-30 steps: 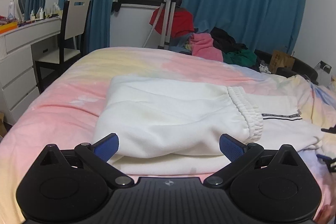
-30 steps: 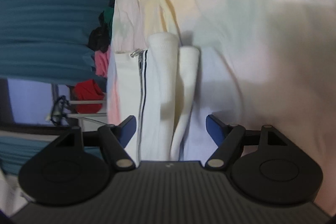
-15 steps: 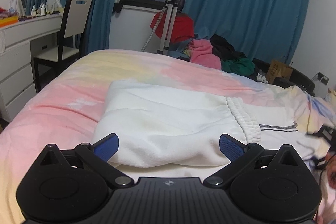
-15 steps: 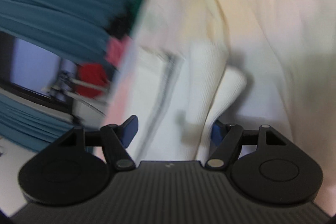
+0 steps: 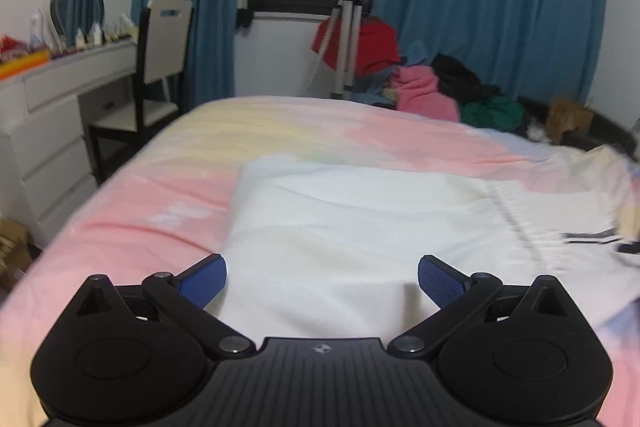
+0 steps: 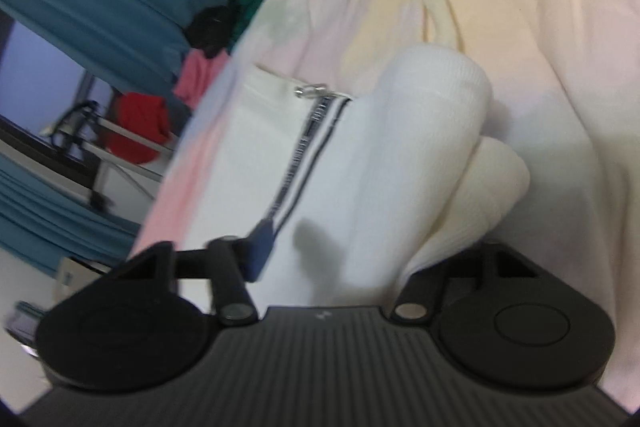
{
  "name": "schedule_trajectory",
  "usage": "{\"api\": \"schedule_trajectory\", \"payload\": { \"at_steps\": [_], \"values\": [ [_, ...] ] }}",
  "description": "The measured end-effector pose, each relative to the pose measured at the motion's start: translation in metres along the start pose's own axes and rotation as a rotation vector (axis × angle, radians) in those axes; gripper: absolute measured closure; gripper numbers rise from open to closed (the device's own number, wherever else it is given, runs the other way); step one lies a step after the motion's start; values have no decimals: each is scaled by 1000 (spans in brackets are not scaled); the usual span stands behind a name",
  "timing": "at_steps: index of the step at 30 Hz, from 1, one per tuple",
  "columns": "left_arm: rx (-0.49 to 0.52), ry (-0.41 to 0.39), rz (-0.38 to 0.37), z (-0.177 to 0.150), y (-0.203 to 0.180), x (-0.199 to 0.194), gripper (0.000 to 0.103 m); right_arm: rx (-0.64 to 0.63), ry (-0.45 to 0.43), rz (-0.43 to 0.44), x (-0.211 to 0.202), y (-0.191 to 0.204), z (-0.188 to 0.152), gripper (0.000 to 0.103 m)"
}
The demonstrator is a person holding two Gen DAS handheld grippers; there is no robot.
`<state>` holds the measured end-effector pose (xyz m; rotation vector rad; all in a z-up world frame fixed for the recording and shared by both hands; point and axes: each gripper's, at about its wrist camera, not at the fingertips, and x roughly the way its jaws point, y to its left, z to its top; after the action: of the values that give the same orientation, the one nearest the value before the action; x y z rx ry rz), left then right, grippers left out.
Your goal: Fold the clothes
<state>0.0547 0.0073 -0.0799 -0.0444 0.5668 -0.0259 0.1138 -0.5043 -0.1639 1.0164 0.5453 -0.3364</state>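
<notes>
A white folded garment (image 5: 352,227) with an elastic waistband (image 5: 516,211) lies on the pastel bedspread (image 5: 248,131). My left gripper (image 5: 322,281) hovers open over its near edge, blue pads apart, nothing between them. In the right wrist view the same pale clothing shows a black-striped zipper tape (image 6: 308,143) and two ribbed cuffs (image 6: 424,131). My right gripper (image 6: 344,247) is tilted and open, low over the cloth. Its left pad (image 6: 260,247) rests beside the stripe. The right pad is hidden behind the ribbed cloth.
A white dresser (image 5: 48,131) and chair (image 5: 160,59) stand left of the bed. A tripod (image 5: 348,19) and a heap of red, pink, black and green clothes (image 5: 424,87) sit beyond the far end, before blue curtains (image 5: 492,7).
My left gripper has moved forward over the white garment. My right gripper has rolled and dropped closer to the ribbed cuffs, which now cover its right finger.
</notes>
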Motion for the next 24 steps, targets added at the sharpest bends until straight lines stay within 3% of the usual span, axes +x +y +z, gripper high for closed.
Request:
{"api": "schedule_trajectory", "payload": {
  "at_steps": [1, 4, 9, 13, 15, 20, 24],
  "values": [
    [14, -1, 17, 1, 0, 6, 0, -9, -17, -8, -5, 1, 2, 89],
    [70, 33, 70, -1, -2, 28, 0, -70, -86, -7, -20, 18, 5, 93],
    [175, 74, 126, -8, -9, 47, 0, -375, -251, 63, -70, 97, -13, 93],
    [116, 79, 91, -1, 2, 43, 0, -552, -332, 173, -102, 173, -41, 93],
    [69, 83, 69, 4, 11, 38, 0, -661, -361, 240, -119, 214, -68, 93],
    [23, 40, 92, 19, 37, 14, 0, -894, -398, 377, -149, 288, -152, 94],
    [-96, -52, 109, 38, 79, -18, 0, -1140, -331, 418, -126, 284, -238, 94]
  ]
}}
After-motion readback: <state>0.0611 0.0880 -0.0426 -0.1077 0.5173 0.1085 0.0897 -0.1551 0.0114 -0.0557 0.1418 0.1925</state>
